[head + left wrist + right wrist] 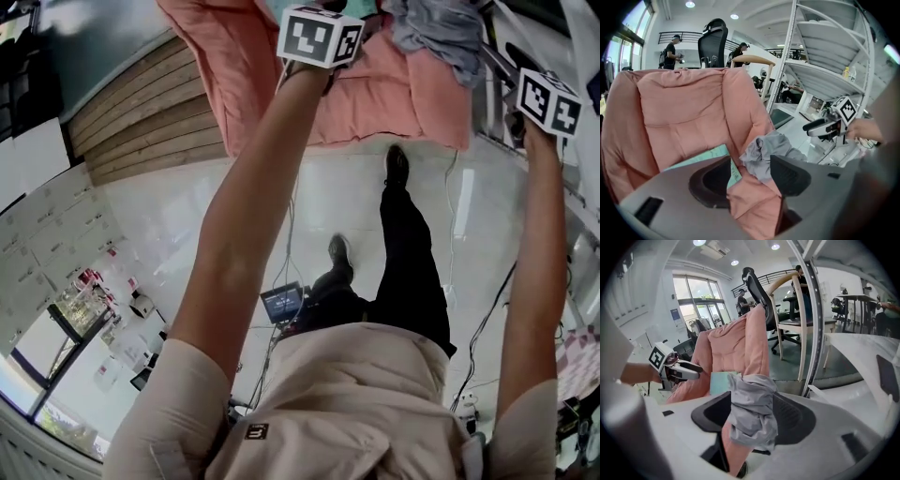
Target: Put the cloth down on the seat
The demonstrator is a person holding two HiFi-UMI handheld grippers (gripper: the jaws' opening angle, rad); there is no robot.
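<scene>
At the seat's (679, 108) right edge: grey cloth (761, 152) lies bunched on the pink cushion, beside a teal sheet (701, 157) | left gripper (750, 176) jaws wide, empty | right gripper (752, 416) jaws wide, cloth between, unpinched | advice: withdraw straight, snagging no fold | room: pale floor (281, 216), white shelf rack (820, 70) beside seat.

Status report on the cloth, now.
Left gripper open, empty. Right gripper open, clear of the cloth. Cloth crumpled on the seat. Teal sheet beside it, nothing blocking.
</scene>
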